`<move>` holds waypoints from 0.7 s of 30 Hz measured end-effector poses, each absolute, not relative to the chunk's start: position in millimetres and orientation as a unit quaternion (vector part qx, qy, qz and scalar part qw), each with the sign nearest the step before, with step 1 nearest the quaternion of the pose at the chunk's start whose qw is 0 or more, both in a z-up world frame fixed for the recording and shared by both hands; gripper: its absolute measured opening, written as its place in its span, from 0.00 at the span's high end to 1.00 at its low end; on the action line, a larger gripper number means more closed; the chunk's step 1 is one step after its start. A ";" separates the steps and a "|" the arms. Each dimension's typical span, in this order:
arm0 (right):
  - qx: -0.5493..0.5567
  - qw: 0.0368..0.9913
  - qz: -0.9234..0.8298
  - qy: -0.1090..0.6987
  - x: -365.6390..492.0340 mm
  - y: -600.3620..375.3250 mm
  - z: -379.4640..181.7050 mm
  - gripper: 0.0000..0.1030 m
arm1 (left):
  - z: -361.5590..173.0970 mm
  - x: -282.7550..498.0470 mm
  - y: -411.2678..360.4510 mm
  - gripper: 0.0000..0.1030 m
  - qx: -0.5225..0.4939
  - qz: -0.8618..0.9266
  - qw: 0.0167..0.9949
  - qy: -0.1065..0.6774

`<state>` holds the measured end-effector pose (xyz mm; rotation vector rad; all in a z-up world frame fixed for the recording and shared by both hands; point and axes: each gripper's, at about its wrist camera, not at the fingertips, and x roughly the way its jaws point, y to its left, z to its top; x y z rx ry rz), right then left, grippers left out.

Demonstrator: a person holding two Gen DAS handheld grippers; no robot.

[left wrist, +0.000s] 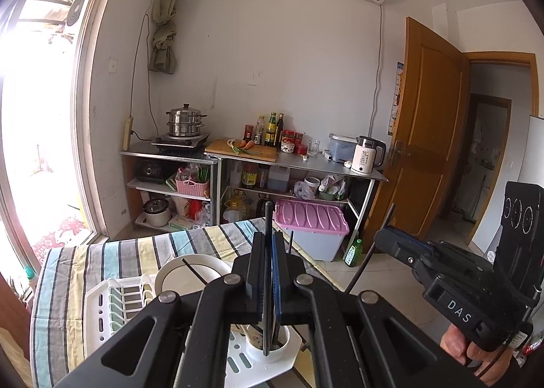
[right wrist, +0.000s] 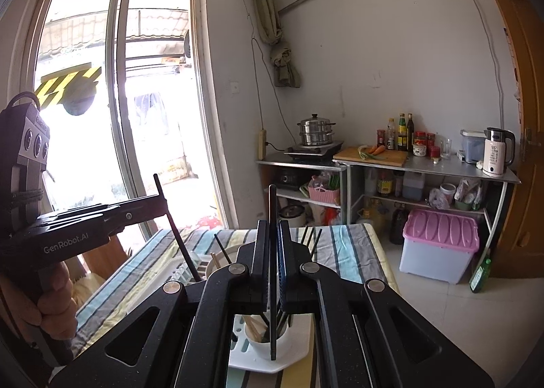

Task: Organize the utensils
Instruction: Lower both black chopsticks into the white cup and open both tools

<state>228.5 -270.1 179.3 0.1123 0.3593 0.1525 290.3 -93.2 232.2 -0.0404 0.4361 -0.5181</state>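
Observation:
My left gripper is shut on a black chopstick that stands upright, its lower end over a white utensil cup. My right gripper is shut on another black chopstick, also upright above the same cup, which holds several chopsticks. Each view shows the other tool: the right gripper at the right, the left gripper at the left, each clamping a slanted chopstick. A hand holds each tool.
The cup sits in a white drain rack with a white plate on a striped tablecloth. Beyond stand steel shelves with a steamer pot, bottles and kettle, a pink-lidded bin, a wooden door and a glass sliding door.

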 end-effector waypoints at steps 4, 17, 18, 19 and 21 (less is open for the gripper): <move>0.056 0.980 0.080 0.174 240.7 -268.0 181.1 0.96 | 230.8 305.5 -102.1 0.97 -0.017 -0.254 0.943 0.214; 0.063 0.974 0.072 0.206 275.9 -274.8 146.5 0.96 | 188.6 338.8 -103.5 0.97 -0.026 -0.248 0.937 0.246; 0.063 0.973 0.071 0.209 277.5 -275.7 143.4 0.96 | 183.8 340.6 -102.7 0.97 -0.028 -0.248 0.935 0.250; 0.064 0.972 0.071 0.213 279.0 -276.4 140.4 0.96 | 178.6 341.2 -102.2 0.97 -0.030 -0.247 0.934 0.254; 0.065 0.971 0.068 0.221 281.3 -277.4 134.8 0.96 | 169.3 343.8 -100.7 0.97 -0.033 -0.245 0.933 0.263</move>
